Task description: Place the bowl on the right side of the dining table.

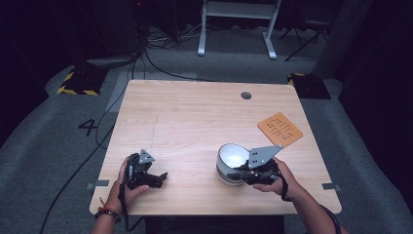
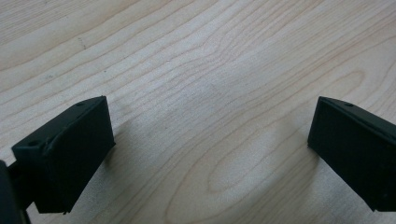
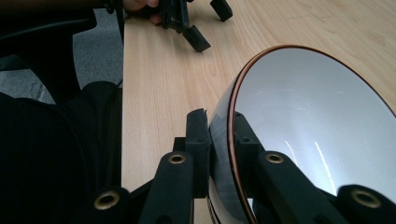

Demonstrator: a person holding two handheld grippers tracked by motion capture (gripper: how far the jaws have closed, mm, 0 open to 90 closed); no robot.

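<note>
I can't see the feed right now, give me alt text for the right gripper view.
The right gripper is clamped on the rim of a white bowl, one jaw outside the wall and one inside. The bowl is tipped toward the camera over the wooden table. Farther off, the left gripper rests on the table with its jaws open.

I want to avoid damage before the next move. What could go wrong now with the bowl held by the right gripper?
The right gripper pinches the bowl only at a thin part of its rim, so the bowl may slip or swing if it is lifted quickly.
The bowl looks tilted, so it could drop back hard on the table.
The orange card lies close behind it; a wide swing might knock it.
</note>
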